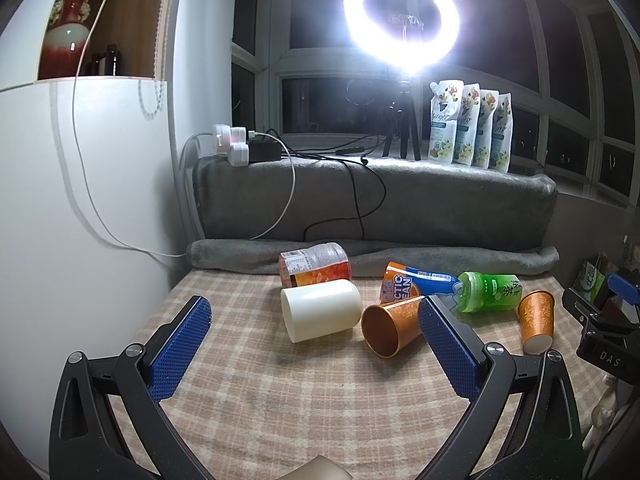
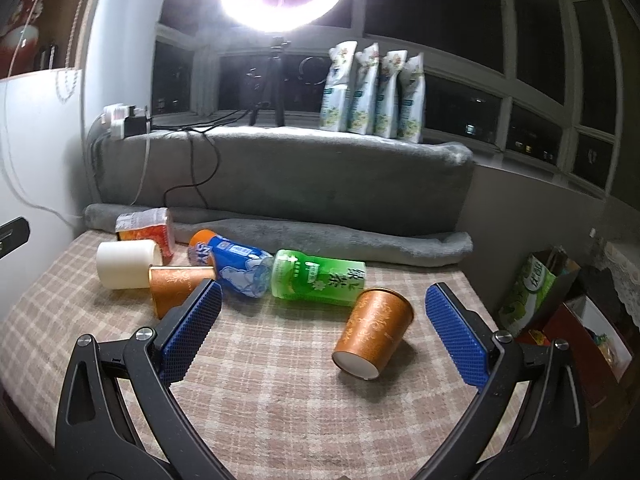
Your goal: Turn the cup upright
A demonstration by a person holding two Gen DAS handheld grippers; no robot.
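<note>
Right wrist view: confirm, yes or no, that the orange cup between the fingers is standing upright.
No. The orange cup lies tipped on the checked cloth, its white base toward the camera.

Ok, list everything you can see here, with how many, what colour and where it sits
Cups: three lying on their sides on the checked cloth; cream cup at left, orange cup beside it, another orange cup at right.
Bottles: three lying behind the cups; orange-label jar, blue bottle, green bottle.
Pouches: four, white-green, standing on the sill.
Ring light: one, white, on a black tripod.
Power strip: one, white, sill's left end.
Blanket: grey, over the ledge.
Vase: one, red, shelf.
Left gripper: blue pads, open.
Right gripper: blue pads, open.
</note>
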